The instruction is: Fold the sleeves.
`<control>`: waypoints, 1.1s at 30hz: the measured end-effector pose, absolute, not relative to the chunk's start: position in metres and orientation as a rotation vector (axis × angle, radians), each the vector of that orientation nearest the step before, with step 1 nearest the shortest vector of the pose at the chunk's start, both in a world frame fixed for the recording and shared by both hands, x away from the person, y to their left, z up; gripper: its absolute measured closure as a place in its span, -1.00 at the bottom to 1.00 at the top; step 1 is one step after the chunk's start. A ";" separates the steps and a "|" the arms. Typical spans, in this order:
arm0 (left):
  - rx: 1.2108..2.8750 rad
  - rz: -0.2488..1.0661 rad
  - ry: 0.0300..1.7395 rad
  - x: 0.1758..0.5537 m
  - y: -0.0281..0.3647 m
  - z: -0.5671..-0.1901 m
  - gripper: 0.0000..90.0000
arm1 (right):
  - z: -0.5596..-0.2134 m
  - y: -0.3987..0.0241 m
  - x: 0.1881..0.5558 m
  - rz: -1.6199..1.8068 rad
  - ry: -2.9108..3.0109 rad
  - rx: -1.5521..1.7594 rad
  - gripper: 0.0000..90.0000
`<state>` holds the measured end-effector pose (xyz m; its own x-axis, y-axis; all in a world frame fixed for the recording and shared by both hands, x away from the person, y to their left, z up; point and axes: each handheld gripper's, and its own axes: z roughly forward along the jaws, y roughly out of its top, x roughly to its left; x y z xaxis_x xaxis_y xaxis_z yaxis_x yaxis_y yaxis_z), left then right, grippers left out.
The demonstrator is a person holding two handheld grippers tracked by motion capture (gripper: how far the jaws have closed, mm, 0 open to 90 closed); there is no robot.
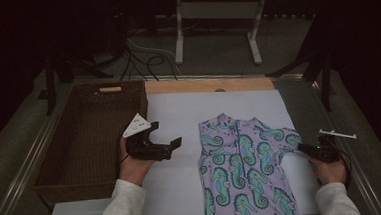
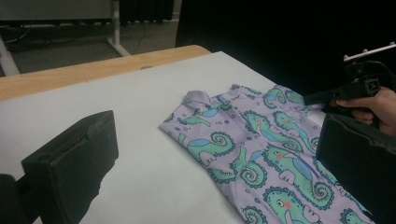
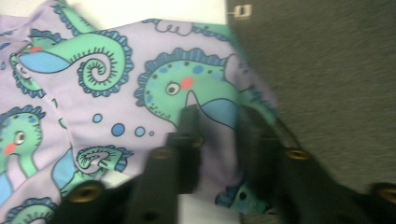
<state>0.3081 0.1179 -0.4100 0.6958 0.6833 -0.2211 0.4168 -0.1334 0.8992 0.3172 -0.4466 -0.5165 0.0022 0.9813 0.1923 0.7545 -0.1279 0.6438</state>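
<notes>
While the right gripper (image 1: 306, 149) pinches the right sleeve (image 3: 219, 107) of the garment (image 1: 242, 169), which lies flat on the white board (image 1: 179, 113) right of the basket (image 1: 87, 139), keep the fold low; left gripper (image 1: 168, 139) hovers unclenched, empty.

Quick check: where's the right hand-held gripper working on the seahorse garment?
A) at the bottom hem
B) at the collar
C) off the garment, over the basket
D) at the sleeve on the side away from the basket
D: in the high view the right hand-held gripper sits at the tip of the sleeve of the seahorse garment, on the side away from the wicker basket; its own view shows the jaws closed around that fabric.
</notes>
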 end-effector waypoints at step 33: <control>1.764 0.298 0.875 0.308 0.118 -0.410 -1.00 | -0.448 -0.379 0.307 1.026 1.810 1.540 0.98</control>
<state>0.3077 0.1175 -0.4100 0.6965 0.6849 -0.2142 0.4115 -0.1366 0.9011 0.3071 -0.3793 -0.4483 -0.1960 0.9782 0.0694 0.5618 0.0540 0.8255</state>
